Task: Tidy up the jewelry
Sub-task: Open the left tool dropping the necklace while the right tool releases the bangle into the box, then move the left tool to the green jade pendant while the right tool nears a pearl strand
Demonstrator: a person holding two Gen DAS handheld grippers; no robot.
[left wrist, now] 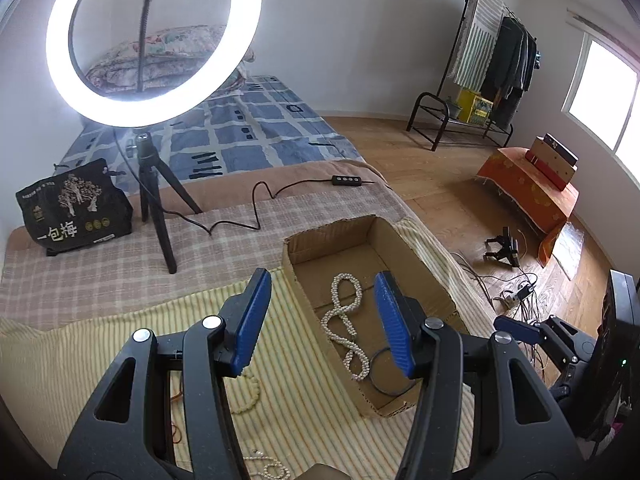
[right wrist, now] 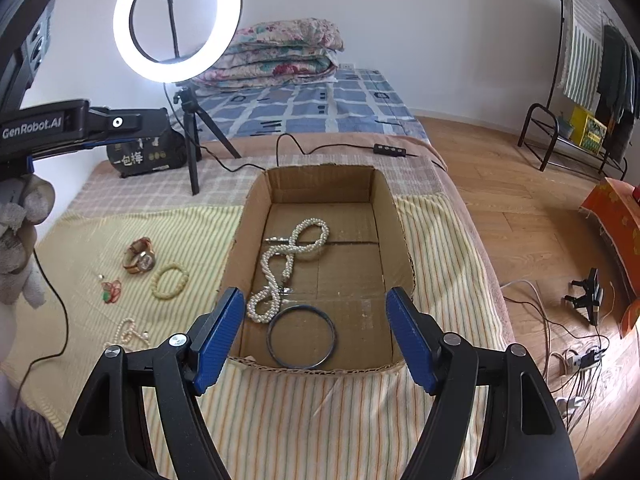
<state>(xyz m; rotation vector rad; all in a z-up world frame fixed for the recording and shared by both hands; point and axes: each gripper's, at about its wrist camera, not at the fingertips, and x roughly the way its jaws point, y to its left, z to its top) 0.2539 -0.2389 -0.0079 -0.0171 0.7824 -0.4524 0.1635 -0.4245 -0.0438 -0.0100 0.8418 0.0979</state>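
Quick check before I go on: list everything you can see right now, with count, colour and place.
cardboard box: one, brown, open, on the striped cloth
pearl necklace: one, white, twisted, inside the box
bangle: one, dark ring, inside the box at its near end
watch: one, gold and brown, on the cloth left of the box
bead bracelet: one, pale yellow, beside the watch
red-green trinket: one, near the bracelet
small pearl string: one, white, near left on the cloth
ring light: one, lit white, on a black tripod
black bag: one, behind the tripod
left gripper: blue pads, open, empty
right gripper: blue pads, open, empty
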